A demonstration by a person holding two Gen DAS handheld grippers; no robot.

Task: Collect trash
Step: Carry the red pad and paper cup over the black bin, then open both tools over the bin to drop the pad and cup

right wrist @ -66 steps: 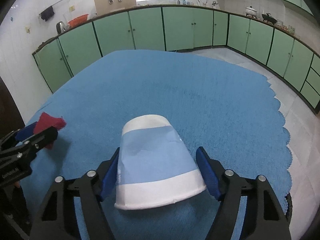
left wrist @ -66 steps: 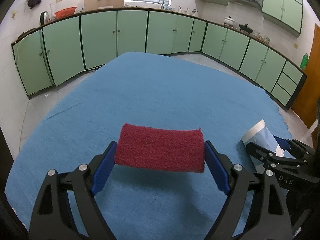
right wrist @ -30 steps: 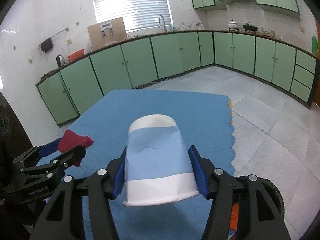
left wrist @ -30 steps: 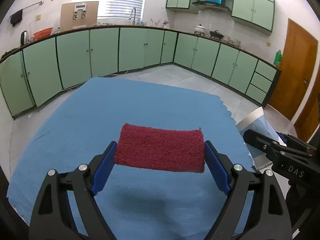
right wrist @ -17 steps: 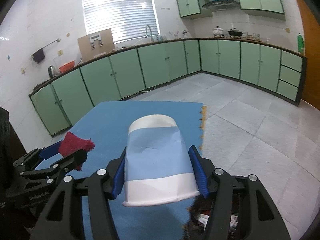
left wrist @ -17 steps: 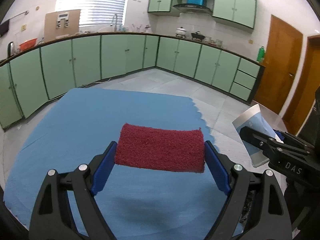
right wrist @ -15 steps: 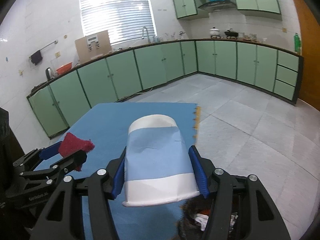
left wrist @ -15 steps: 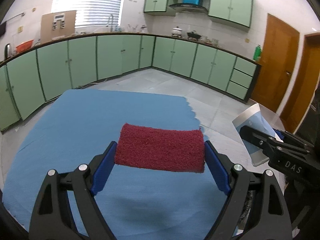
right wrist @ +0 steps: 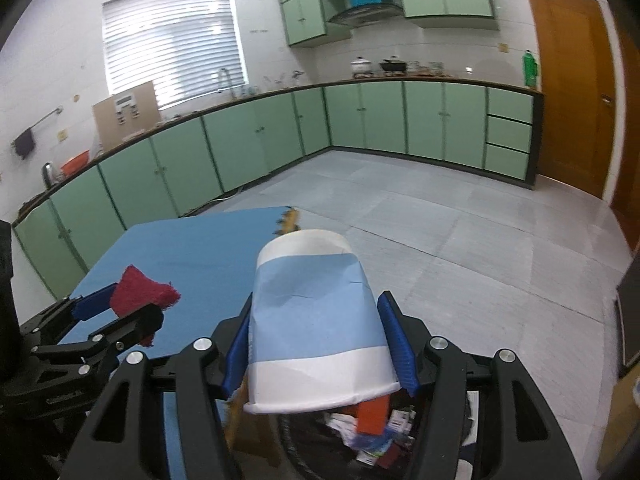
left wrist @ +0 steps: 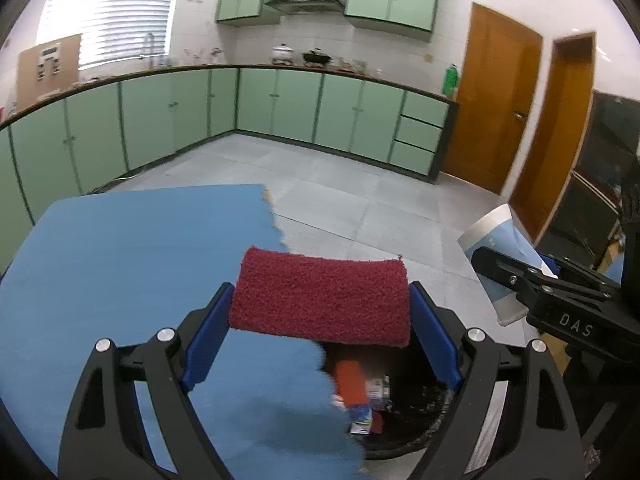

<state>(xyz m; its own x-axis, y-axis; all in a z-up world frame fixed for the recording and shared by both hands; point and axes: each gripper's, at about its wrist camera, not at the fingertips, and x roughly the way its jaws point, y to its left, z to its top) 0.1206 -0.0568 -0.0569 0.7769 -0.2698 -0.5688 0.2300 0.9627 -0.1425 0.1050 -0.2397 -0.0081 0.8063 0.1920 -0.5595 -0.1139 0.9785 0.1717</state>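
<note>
Table [left wrist: 120, 264]: covered in blue cloth; no loose trash seen on the visible part.
Left gripper [left wrist: 320, 316]: jaws clamped on pad [left wrist: 320, 300]; carried past the table edge, above the bin.
Pad: dark red, held level between blue fingers [left wrist: 206, 340]; not yet dropped.
Bin [left wrist: 416, 432]: dark, on the floor beside the table; already held an orange box [left wrist: 352, 384] and mixed wrappers.
Right gripper [right wrist: 320, 344]: jaws clamped on cup [right wrist: 316, 320]; positioned over the bin [right wrist: 400, 440].
Cup: paper, blue band, slightly creased, mouth toward the camera.
Progress: judged late; both items collected and brought to the bin.
Remaining: release of pad and cup into the bin.
</note>
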